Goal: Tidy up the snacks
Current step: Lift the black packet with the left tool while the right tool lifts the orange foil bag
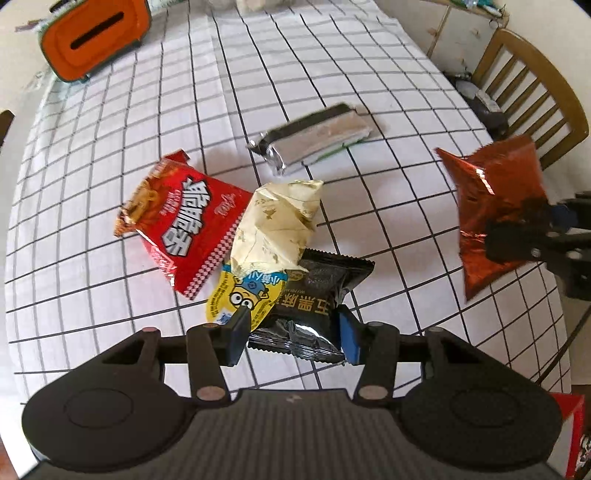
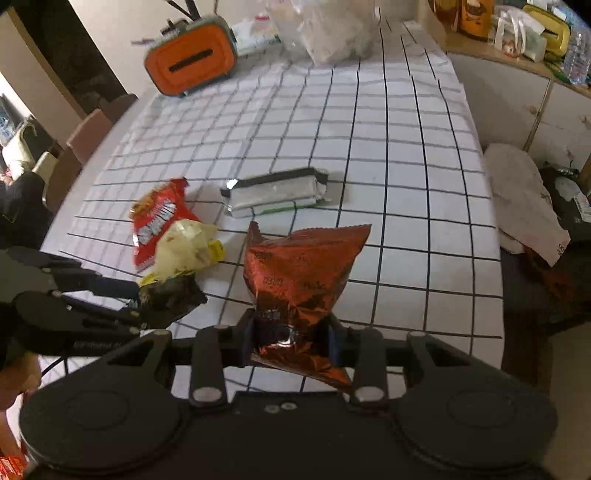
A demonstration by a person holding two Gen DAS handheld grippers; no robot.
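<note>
My left gripper (image 1: 291,338) is shut on a black snack packet (image 1: 317,291), its blue pads (image 1: 349,339) pressing both sides. Just beyond it, a yellow cartoon packet (image 1: 243,295), a cream packet (image 1: 280,218) and a red noodle packet (image 1: 184,221) lie together on the checked tablecloth (image 1: 110,295). Farther back lies a silver packet (image 1: 314,136). My right gripper (image 2: 291,343) is shut on the bottom of a copper-red foil bag (image 2: 295,277), held above the table. The left wrist view shows that bag (image 1: 495,199) at the right. The right wrist view shows my left gripper (image 2: 147,299) with the black packet (image 2: 173,295).
An orange slotted box (image 2: 192,62) and a clear plastic bag (image 2: 325,29) stand at the table's far end. A wooden chair (image 1: 528,81) and a cloth-covered seat (image 2: 524,199) flank the right edge. A red box corner (image 1: 570,435) shows near me.
</note>
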